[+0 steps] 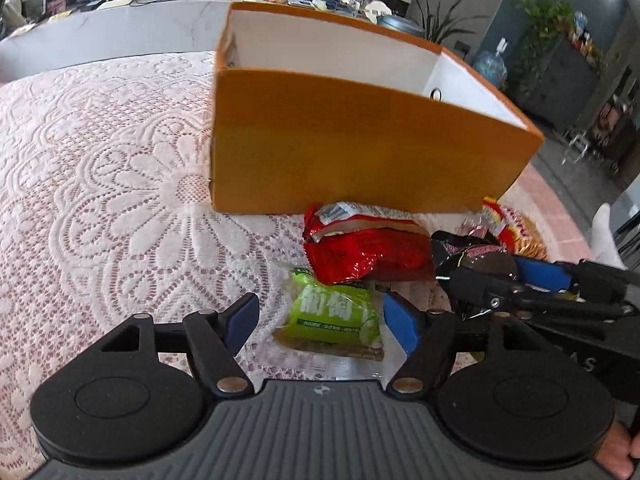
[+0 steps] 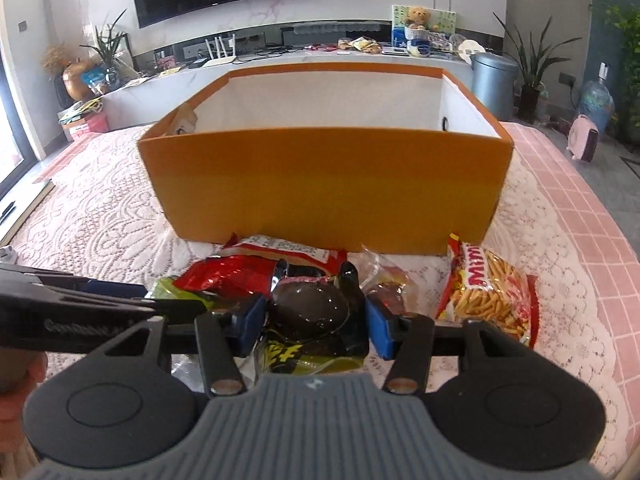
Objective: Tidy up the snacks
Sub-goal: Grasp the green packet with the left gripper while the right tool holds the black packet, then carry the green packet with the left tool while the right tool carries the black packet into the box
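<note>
Left hand-held gripper (image 1: pixel 320 322) agape around green packet (image 1: pixel 334 318); right hand-held gripper (image 2: pixel 314 322) perhaps clamping black packet (image 2: pixel 314 312).

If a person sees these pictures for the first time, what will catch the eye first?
First, the big open orange cardboard box with white inner walls, standing on the pink lace tablecloth. Next, the snack packets heaped before it: a red foil bag, a green packet between the open left gripper's fingers, a black packet between the right gripper's.
</note>
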Available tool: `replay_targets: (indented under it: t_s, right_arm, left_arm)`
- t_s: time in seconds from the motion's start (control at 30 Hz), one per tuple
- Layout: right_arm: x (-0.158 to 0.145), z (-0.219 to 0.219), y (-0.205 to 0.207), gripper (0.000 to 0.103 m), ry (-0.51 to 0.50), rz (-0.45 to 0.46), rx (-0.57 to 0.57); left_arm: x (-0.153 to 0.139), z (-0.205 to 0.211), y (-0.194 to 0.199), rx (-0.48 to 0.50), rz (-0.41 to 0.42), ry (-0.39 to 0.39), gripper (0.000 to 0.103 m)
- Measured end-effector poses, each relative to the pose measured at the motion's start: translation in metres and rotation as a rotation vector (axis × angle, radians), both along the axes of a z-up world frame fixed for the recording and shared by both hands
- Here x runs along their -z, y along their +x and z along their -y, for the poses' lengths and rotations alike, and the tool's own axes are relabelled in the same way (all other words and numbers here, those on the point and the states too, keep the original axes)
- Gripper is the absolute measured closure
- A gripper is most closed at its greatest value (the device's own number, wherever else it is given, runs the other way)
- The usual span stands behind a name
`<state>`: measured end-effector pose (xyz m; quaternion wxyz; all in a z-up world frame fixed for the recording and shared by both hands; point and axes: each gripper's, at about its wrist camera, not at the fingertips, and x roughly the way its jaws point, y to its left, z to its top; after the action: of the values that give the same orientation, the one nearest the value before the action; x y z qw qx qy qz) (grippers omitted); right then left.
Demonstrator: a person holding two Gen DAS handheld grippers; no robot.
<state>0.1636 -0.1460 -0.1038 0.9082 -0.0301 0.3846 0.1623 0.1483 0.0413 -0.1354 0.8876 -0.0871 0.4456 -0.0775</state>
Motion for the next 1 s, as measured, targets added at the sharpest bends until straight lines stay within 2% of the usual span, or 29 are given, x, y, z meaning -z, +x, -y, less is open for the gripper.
replay_targets:
  t_s: [0.17, 0.43, 0.57, 0.7, 1.0]
  right_arm:
    - [0.003, 0.004, 0.002, 0.052, 0.012, -0.010, 0.007]
    - [0.005, 0.001, 0.001, 0.052, 0.009, -0.007, -0.004]
    - [0.004, 0.002, 0.000, 0.052, 0.009, -0.008, 0.002]
    - [-0.001, 0.003, -0.002, 0.052, 0.018, -0.005, 0.003]
    - [-0.020, 0.004, -0.016, 0.052, 0.031, 0.037, -0.010]
  left_arm:
    - [0.007, 0.008, 0.002, 0.017, -0.031, 0.029, 0.029]
    - [0.001, 0.006, -0.004, 0.013, -0.032, -0.005, 0.048]
    - [-0.003, -0.005, -0.009, -0.027, -0.067, -0.065, 0.051]
    - [-0.010, -0.013, -0.020, -0.043, -0.074, -0.089, 0.051]
    - [-0.052, -0.021, -0.049, -0.067, 0.016, -0.085, 0.051]
